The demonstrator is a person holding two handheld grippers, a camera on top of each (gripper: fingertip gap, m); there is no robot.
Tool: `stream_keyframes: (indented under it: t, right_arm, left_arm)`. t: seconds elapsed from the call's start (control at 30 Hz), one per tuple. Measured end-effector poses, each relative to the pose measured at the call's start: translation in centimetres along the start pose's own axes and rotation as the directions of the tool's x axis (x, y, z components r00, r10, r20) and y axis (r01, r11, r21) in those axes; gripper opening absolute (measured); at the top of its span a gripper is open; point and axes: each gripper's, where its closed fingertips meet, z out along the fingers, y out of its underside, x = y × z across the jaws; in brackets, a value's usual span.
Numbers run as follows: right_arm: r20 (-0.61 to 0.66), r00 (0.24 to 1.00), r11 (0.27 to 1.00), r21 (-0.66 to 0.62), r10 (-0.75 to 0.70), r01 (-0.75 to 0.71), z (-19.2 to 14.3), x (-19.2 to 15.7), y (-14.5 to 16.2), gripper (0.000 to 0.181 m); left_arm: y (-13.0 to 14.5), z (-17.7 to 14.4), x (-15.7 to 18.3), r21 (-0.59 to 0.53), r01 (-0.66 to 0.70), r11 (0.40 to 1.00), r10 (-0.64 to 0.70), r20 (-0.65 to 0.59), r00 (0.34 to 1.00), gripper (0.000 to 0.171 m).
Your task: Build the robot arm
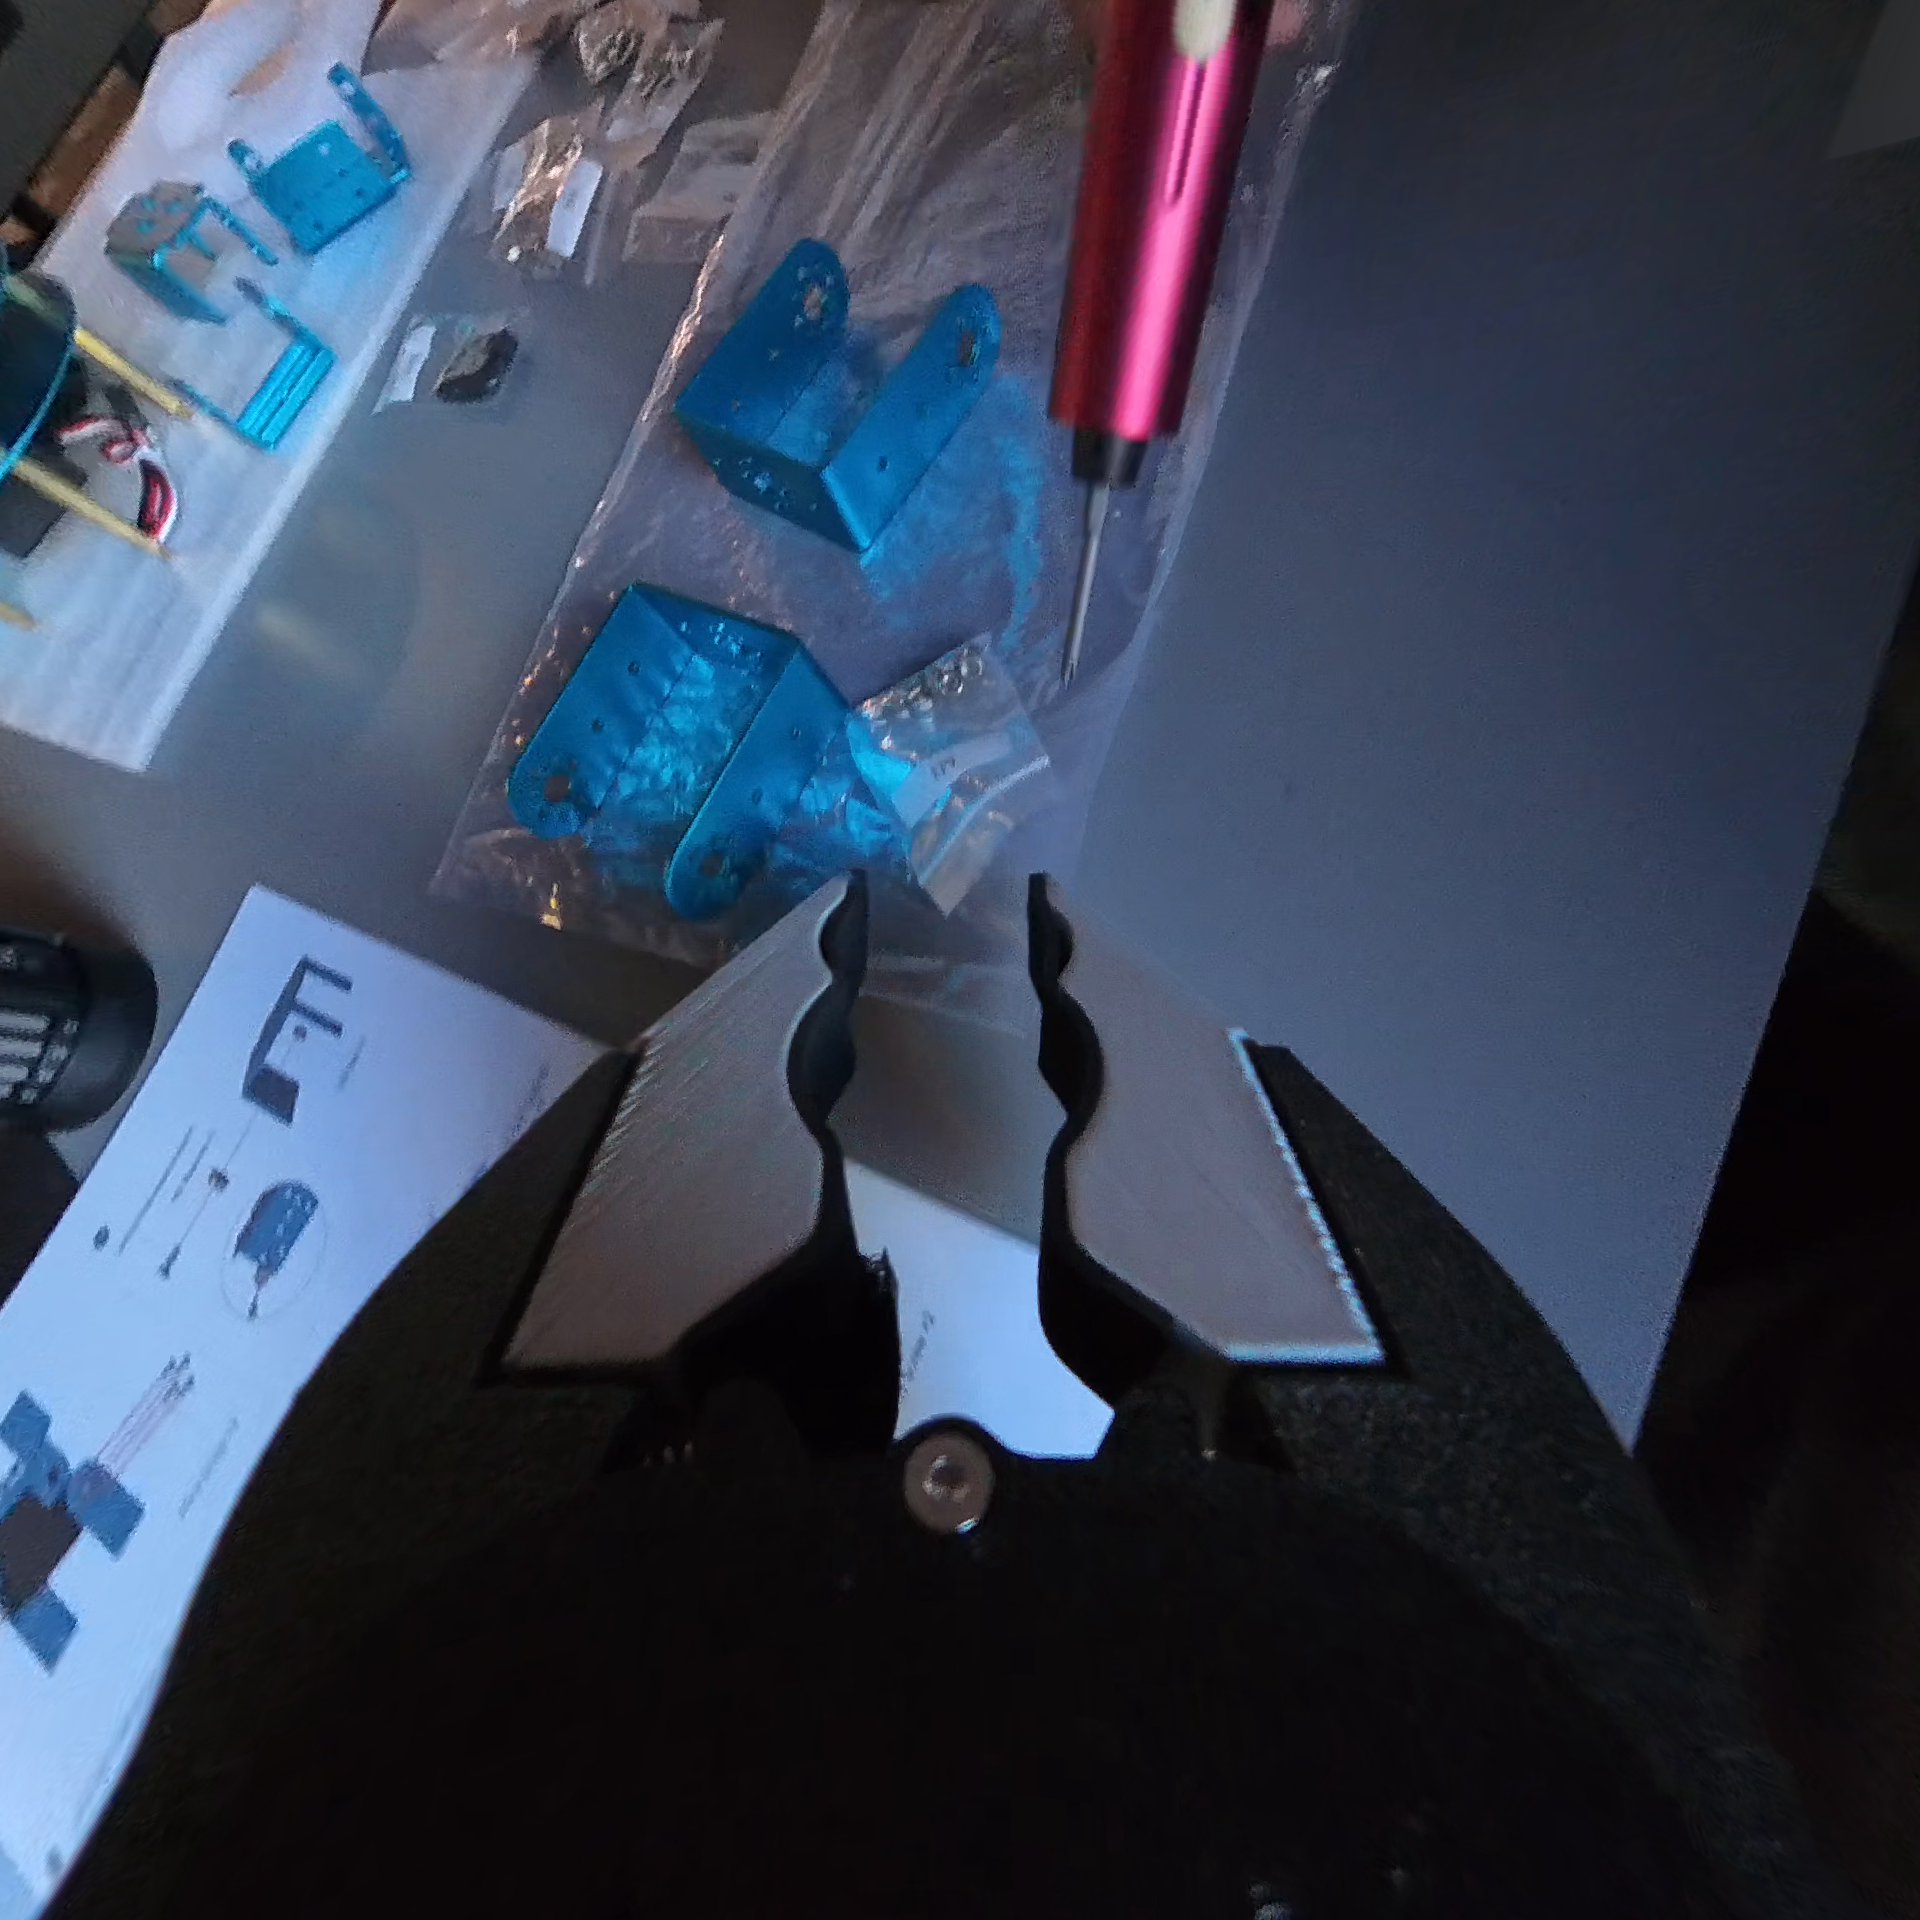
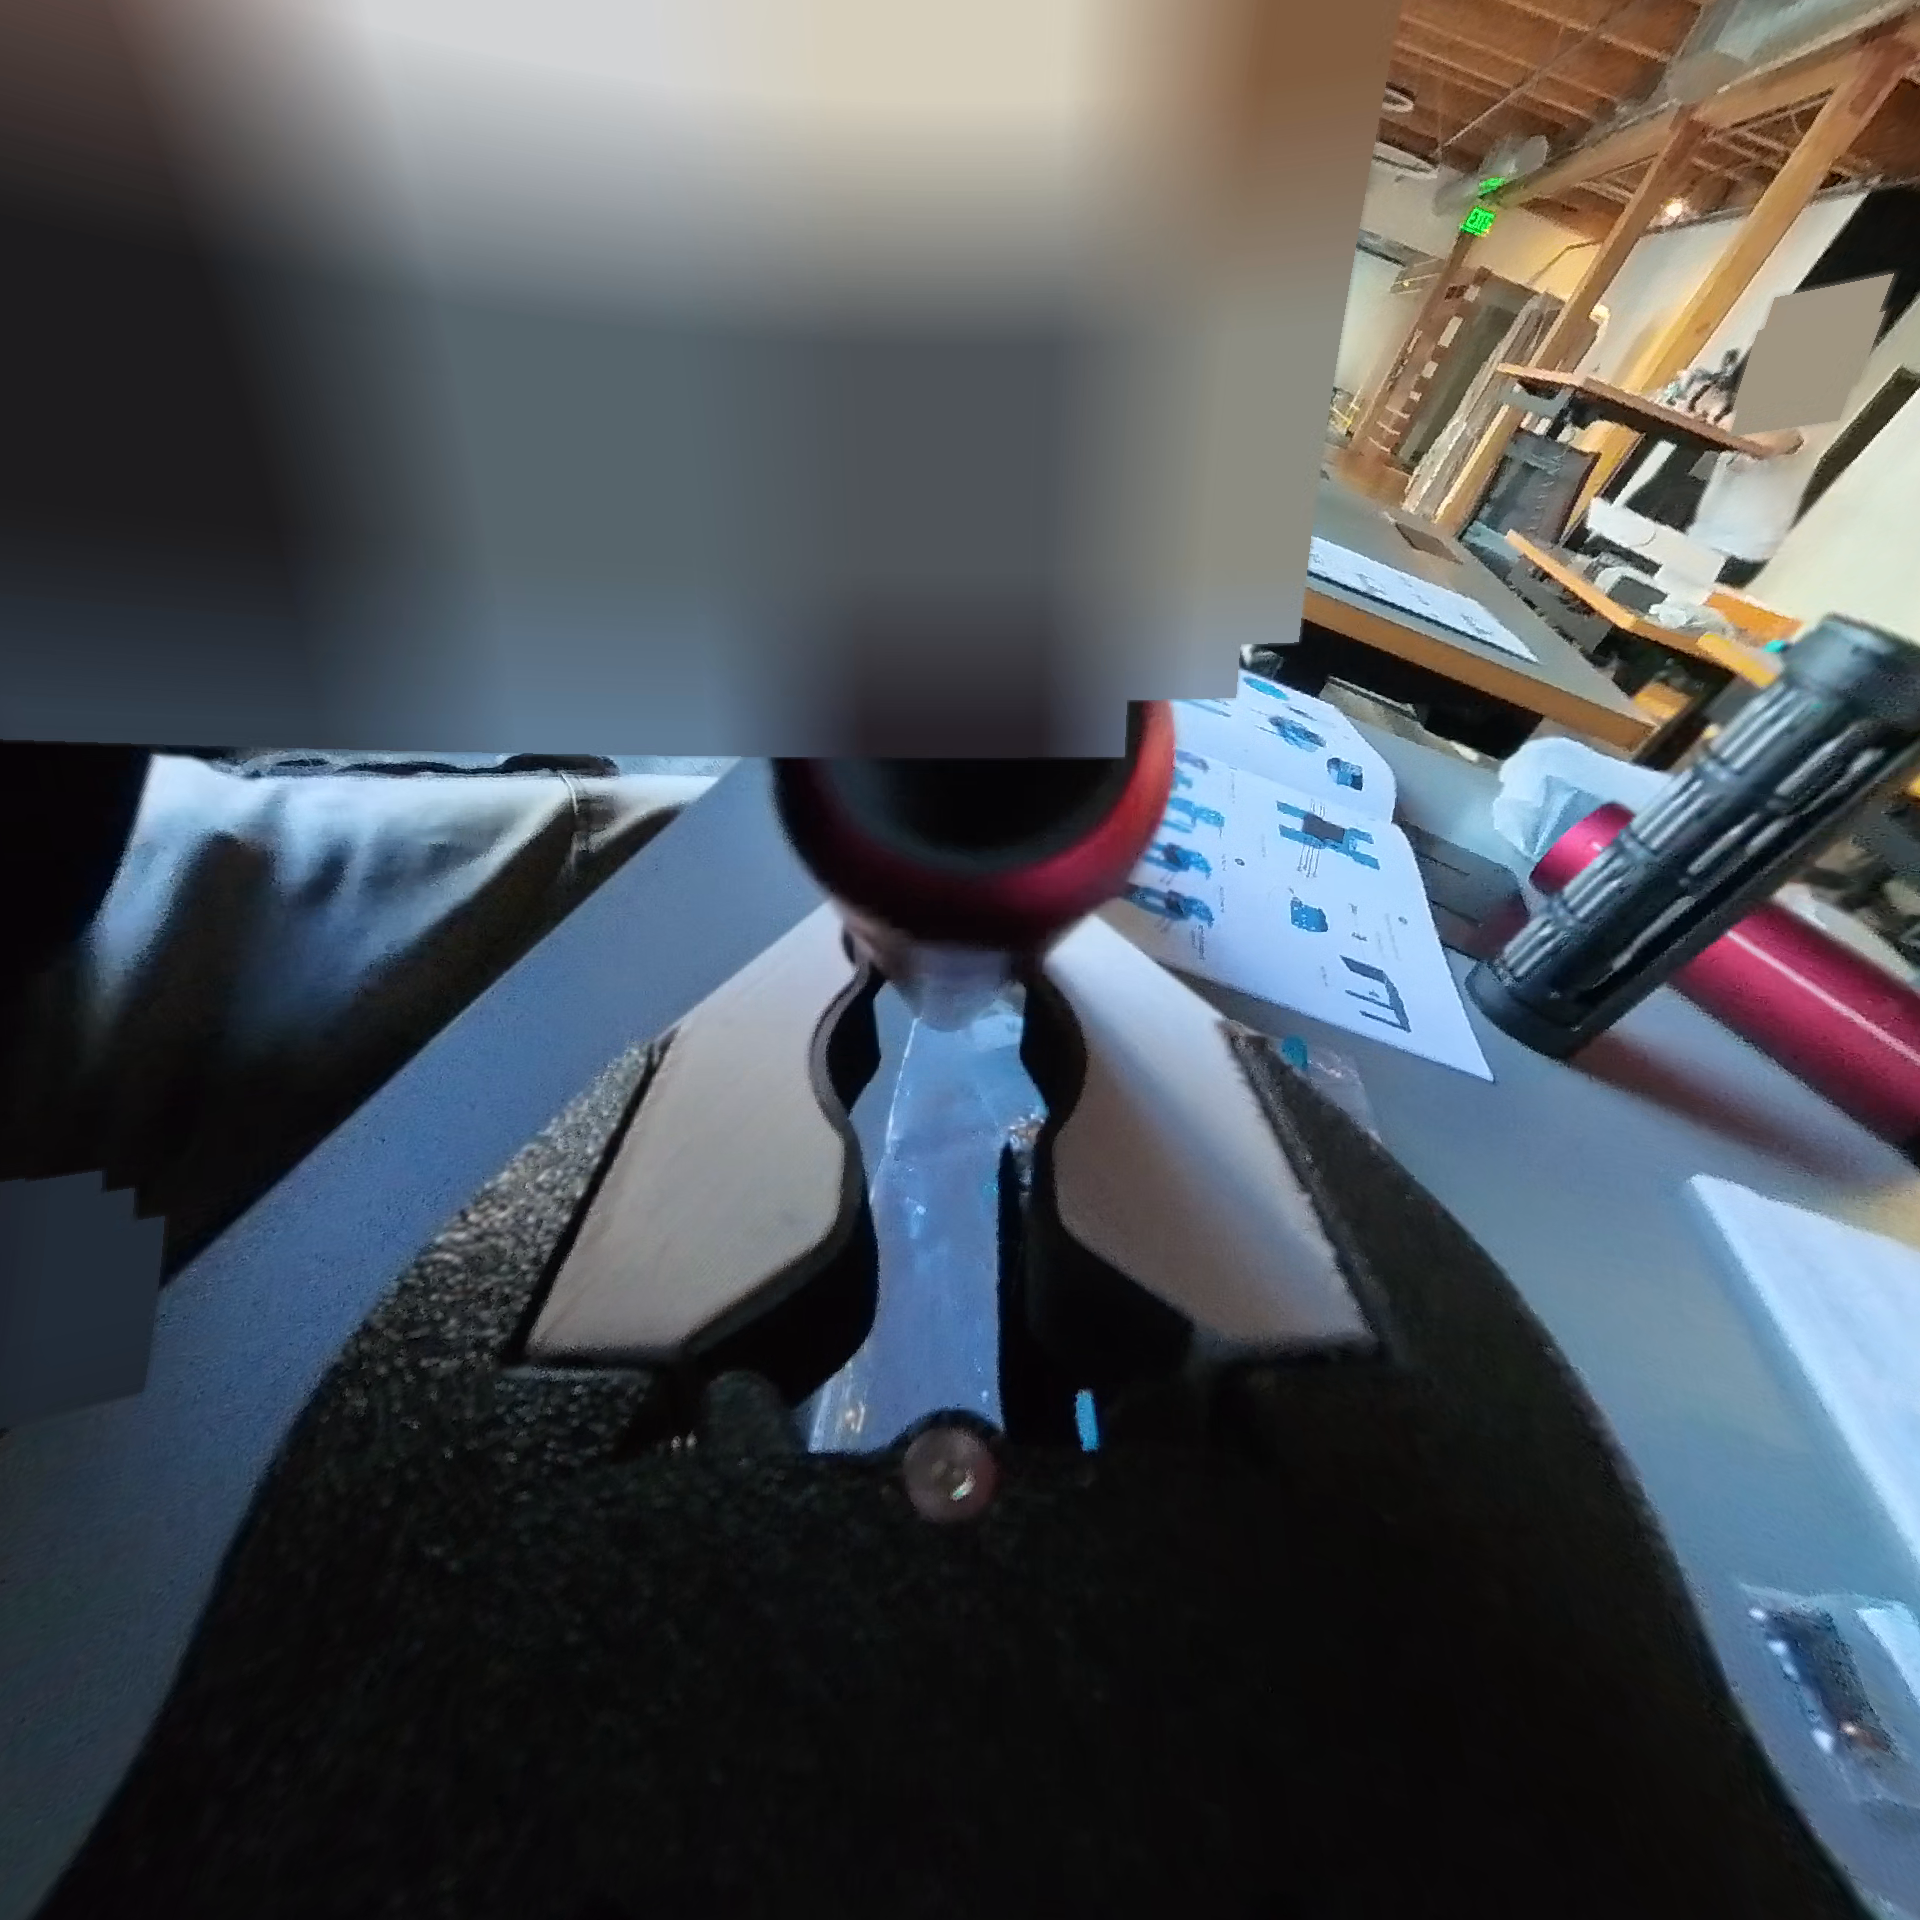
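Observation:
In the left wrist view my left gripper (image 1: 945, 904) is open and empty, low over the grey table (image 1: 1455, 623). Its tips are just short of a small clear bag of screws (image 1: 951, 769). That bag lies on a larger plastic bag with two blue metal U-brackets (image 1: 665, 727) (image 1: 831, 405). A red screwdriver (image 1: 1153, 208) stands upright over the bag, its bit tip (image 1: 1070, 665) close to the screw bag. In the right wrist view my right gripper (image 2: 951, 966) is shut on the red screwdriver (image 2: 977, 883) at its fingertips, with clear plastic (image 2: 935, 1195) below.
A printed instruction sheet (image 1: 312, 1195) (image 2: 1299, 883) lies near me. A black ribbed bit holder (image 2: 1704, 831) rests on a pink tube (image 2: 1766, 997). More blue brackets (image 1: 322, 187) and a wired part (image 1: 104, 436) lie far left. The table edge (image 1: 1683, 1247) runs on the right. A person's sleeve (image 2: 312, 935) is opposite.

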Motion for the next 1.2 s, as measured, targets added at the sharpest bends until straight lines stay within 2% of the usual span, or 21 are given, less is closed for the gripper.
stream_keyframes:
  t: [0.13,0.23,0.37,0.43,0.57,0.63,0.67,0.73,0.9,1.07,1.2]
  right_arm:
    - [-0.028,0.996,0.996,-0.041,-0.083,0.082,1.0,-0.7,0.4,0.021]
    - [-0.043,0.996,0.996,-0.020,-0.082,0.081,1.2,-0.7,0.4,0.021]
    - [-0.084,0.991,0.993,0.036,-0.108,0.111,0.2,-0.3,-0.8,0.021]
    - [-0.103,0.989,0.991,0.070,-0.103,0.110,-0.8,0.0,-1.6,0.021]
    - [-0.086,0.996,0.985,0.169,-0.005,0.020,-3.5,0.2,-3.7,0.020]
    - [-0.047,0.996,0.977,0.202,0.076,-0.065,-4.5,0.1,-4.1,0.021]
    - [-0.026,0.994,0.971,0.218,0.107,-0.099,-4.8,0.0,-4.2,0.021]
    - [-0.017,0.994,0.978,0.181,0.104,-0.100,-4.7,-0.3,-3.7,0.021]
    - [-0.074,0.997,0.995,0.095,0.036,-0.029,-4.5,0.2,-2.2,0.021]
    - [-0.119,0.992,0.999,0.040,0.029,-0.025,-4.8,1.2,-0.6,0.021]
    - [-0.121,0.992,0.999,0.035,0.037,-0.033,-5.0,1.5,-0.1,0.021]
  left_arm:
    - [-0.5,1.3,0.5,-0.003,-0.095,0.995,0.095,-0.037,0.995,0.030]
    - [0.2,2.1,0.0,-0.050,-0.138,0.989,0.137,-0.021,0.990,0.015]
    - [-1.0,1.4,-0.3,0.005,-0.110,0.994,0.110,-0.022,0.994,0.001]
    - [-1.9,0.9,-0.3,-0.001,-0.072,0.997,0.072,-0.029,0.997,0.000]
    - [-2.7,-0.7,1.7,-0.180,-0.026,0.983,-0.006,-0.172,0.985,0.001]
    - [-3.6,-1.0,2.8,-0.261,0.014,0.965,-0.090,-0.282,0.955,0.000]
    - [-4.1,-0.6,2.7,-0.297,0.036,0.954,-0.128,-0.295,0.947,0.001]
    - [-4.5,0.0,2.7,-0.373,0.045,0.927,-0.183,-0.345,0.921,0.001]
    - [-6.5,2.1,2.3,-0.384,0.052,0.922,-0.211,-0.384,0.899,0.002]
    - [-6.2,3.2,2.1,-0.383,0.021,0.923,-0.172,-0.363,0.916,0.005]
    - [-5.3,3.7,2.2,-0.378,0.010,0.926,-0.151,-0.345,0.926,0.014]
